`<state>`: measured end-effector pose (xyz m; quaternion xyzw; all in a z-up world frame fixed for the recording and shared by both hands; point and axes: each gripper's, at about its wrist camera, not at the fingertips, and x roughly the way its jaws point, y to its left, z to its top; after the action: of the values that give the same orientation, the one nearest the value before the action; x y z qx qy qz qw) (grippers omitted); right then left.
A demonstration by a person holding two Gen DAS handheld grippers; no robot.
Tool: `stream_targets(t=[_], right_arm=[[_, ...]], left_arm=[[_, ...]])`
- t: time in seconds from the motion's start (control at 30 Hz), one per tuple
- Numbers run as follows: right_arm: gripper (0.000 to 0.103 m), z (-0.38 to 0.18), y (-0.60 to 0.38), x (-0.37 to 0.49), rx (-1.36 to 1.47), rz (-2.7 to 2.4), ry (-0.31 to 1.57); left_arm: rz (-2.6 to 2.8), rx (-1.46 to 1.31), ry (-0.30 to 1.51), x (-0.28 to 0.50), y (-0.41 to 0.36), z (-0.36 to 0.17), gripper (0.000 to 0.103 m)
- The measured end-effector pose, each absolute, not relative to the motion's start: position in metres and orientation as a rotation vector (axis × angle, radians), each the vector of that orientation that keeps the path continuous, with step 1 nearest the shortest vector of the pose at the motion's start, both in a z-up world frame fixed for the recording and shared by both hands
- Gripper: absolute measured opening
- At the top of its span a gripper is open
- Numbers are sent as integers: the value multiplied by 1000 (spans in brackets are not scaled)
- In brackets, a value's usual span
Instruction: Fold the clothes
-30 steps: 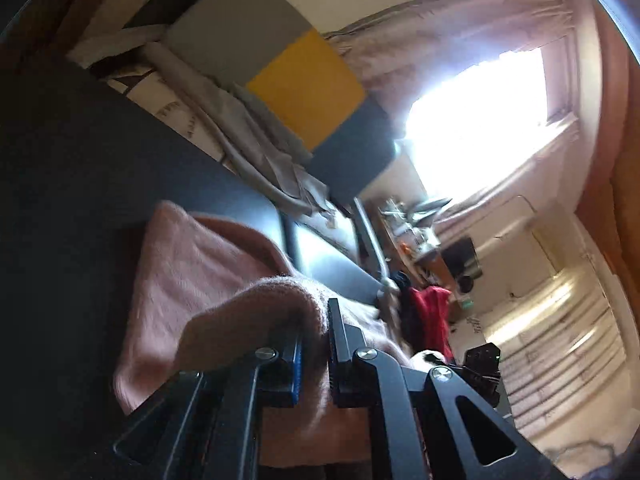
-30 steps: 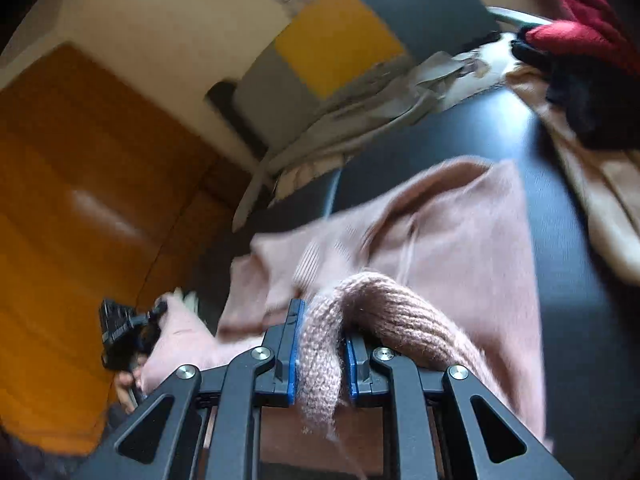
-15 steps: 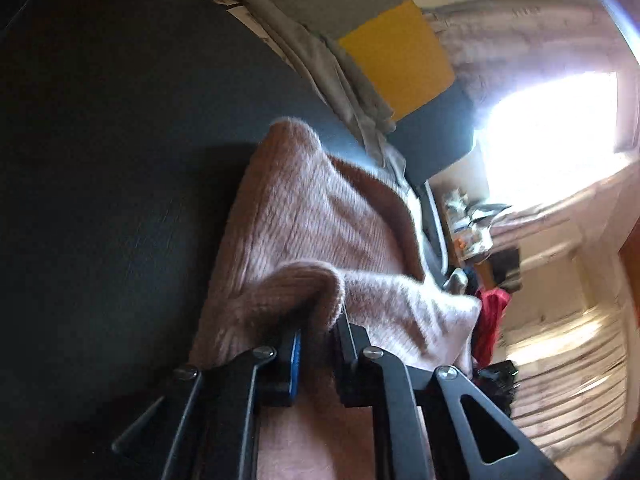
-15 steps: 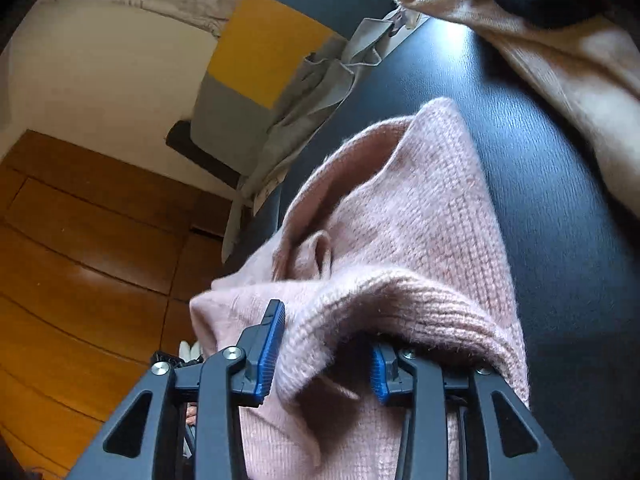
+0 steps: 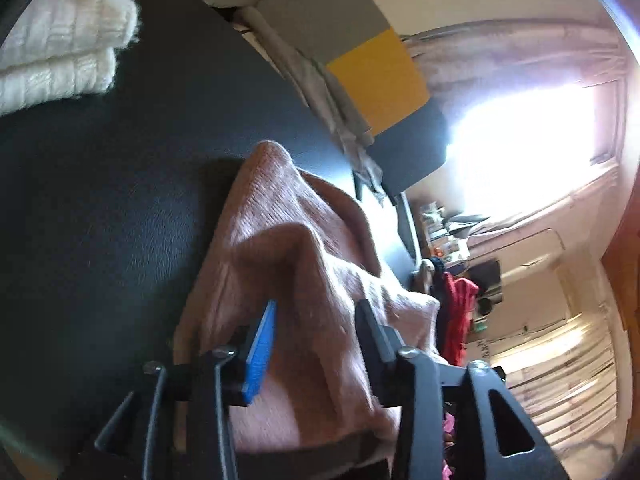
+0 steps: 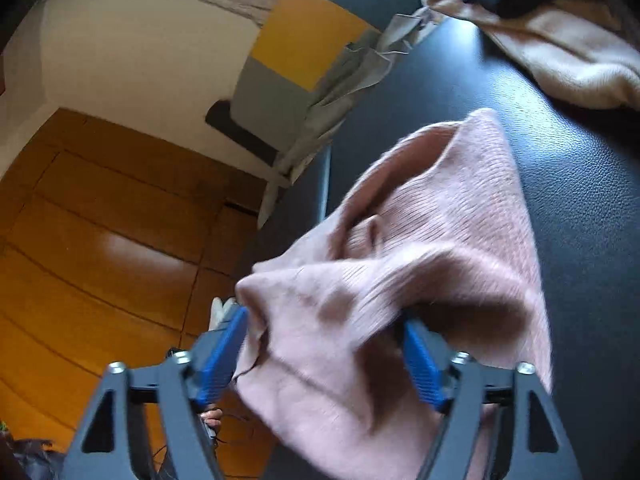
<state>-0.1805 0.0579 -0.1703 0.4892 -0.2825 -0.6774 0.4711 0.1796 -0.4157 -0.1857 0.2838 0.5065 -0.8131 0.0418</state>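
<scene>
A pink knit sweater (image 5: 288, 264) lies folded over itself on the black padded table (image 5: 100, 200). My left gripper (image 5: 316, 320) is open, its jaws spread on either side of a raised fold of the sweater without pinching it. In the right wrist view the same sweater (image 6: 440, 216) bunches up between the spread blue-padded jaws of my right gripper (image 6: 324, 344), which is open too. The cloth rests loosely between the pads.
A folded white knit (image 5: 60, 40) lies at the far left of the table. A beige garment (image 6: 560, 60) and dark clothes lie at the right end. A grey and yellow cushion (image 5: 360, 48) with a grey cloth stands behind. A wooden floor (image 6: 100, 240) lies below the table edge.
Both grippers have opened and let go of the sweater's folded edge, the right one first. The sweater has dropped onto the table, folded over.
</scene>
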Motion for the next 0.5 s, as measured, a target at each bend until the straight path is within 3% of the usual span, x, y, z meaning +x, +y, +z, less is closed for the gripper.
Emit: stream_targets(t=[0.13,0.27,0.3,0.4,0.5], right_arm=[[79,-174,52,-171,1217,-1671,-638],[58,-186,40,-166,1245,-1737,-538],[57,-188,39,-165,1245,-1755,-514],[59,-193,42,-165,1208,-1763,-539],[73,-190,39,-160,1143,-1754,-504]], left_arm=[[-2515,827,1571,199,-402,-177,47],[-2514,842,1573,194,-405,-179,52],[-2514,846,1573,192,-406,-180,54],[-2513,858,1574,188,-408,-181,57],[-2512,869,1575,184,-411,-183,57]])
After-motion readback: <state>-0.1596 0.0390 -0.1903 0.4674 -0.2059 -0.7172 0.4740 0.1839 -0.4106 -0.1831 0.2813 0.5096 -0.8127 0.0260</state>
